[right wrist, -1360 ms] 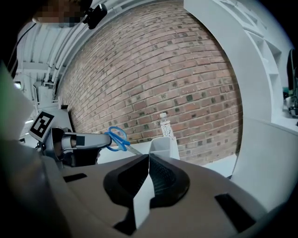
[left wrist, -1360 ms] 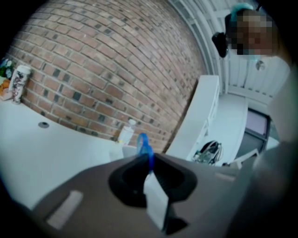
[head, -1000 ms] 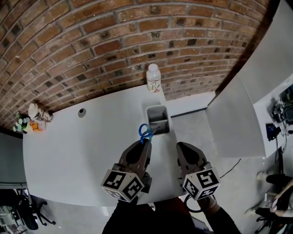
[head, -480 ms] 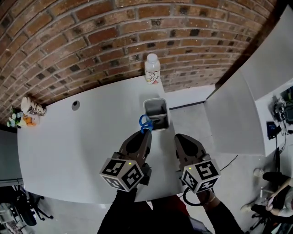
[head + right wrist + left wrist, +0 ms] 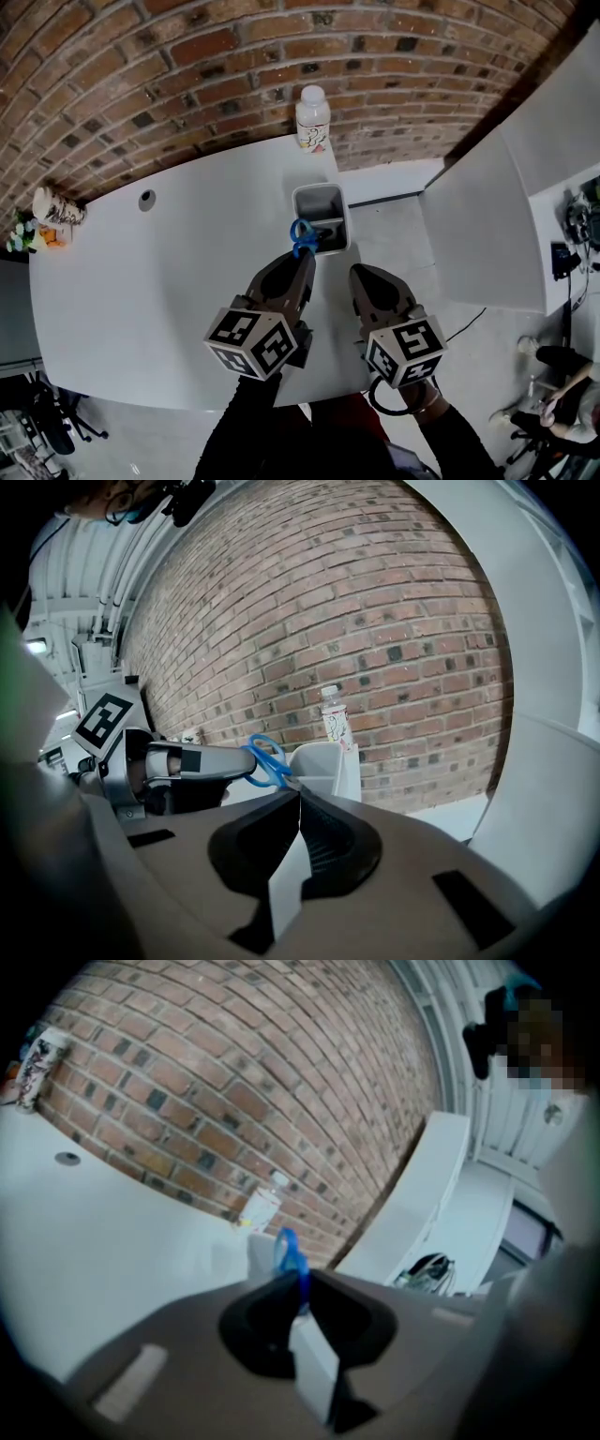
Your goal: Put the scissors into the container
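My left gripper (image 5: 304,255) is shut on the scissors (image 5: 301,236), whose blue handles stick out past its tip, right at the near rim of the grey container (image 5: 321,216). In the left gripper view the blue handles (image 5: 290,1258) rise between the closed jaws. The right gripper view shows the scissors (image 5: 267,760) held by the left gripper (image 5: 246,761) beside the container (image 5: 323,766). My right gripper (image 5: 360,273) hovers to the right of the left one with its jaws shut and nothing in them. The scissors' blades are hidden.
A clear bottle (image 5: 312,117) with a white cap stands at the back edge of the white table (image 5: 141,272), behind the container. A round cable hole (image 5: 145,198) and some small items (image 5: 47,211) sit at the far left. A brick wall (image 5: 234,66) runs behind.
Both grippers have sunk toward the table and moved closer to the container. The scissors' handles now reach the container's near rim. Neither grip has changed.
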The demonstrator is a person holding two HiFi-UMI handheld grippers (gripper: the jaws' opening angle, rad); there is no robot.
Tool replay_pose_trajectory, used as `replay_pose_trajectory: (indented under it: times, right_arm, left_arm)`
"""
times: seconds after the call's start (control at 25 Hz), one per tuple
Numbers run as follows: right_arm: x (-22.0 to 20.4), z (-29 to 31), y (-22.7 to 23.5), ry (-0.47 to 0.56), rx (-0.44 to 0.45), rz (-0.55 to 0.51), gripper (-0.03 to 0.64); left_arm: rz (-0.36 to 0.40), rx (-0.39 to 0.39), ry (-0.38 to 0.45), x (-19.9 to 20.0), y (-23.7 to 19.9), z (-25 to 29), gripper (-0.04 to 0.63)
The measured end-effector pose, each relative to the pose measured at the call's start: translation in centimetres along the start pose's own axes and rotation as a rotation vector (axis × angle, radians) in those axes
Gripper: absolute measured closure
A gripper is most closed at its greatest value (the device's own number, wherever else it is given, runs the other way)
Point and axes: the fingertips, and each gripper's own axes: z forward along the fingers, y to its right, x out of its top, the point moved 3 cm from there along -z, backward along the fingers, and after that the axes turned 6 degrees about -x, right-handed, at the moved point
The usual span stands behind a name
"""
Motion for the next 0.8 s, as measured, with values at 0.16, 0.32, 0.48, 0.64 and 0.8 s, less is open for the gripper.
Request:
replay_pose_trajectory:
  times: [0.16,0.32,0.48,0.64,0.8]
  right_arm:
    - [-0.2,0.2,-0.1,-0.01,0.004,-0.002,0.607]
    - [-0.6,0.3,0.1,-0.013,-0.001,-0.009,0.607]
    - [-1.0,0.5,0.0,-0.024,-0.002,-0.003,0.607]
    - [-1.3,0.6,-0.2,-0.029,-0.006,0.001,0.607]
    - [-1.5,0.6,-0.2,-0.037,-0.013,0.007,0.607]
  left_arm:
    - [-0.003,0.004,-0.008,-0.3,-0.3,0.1,0.565]
    - [-0.007,0.015,-0.009,-0.4,-0.7,0.0,0.563]
    - [-0.015,0.031,-0.015,-0.5,-1.4,0.0,0.563]
    - [-0.01,0.057,-0.021,-0.6,-2.2,-0.2,0.563]
    - [-0.011,0.089,-0.031,-0.7,-3.1,-0.5,0.563]
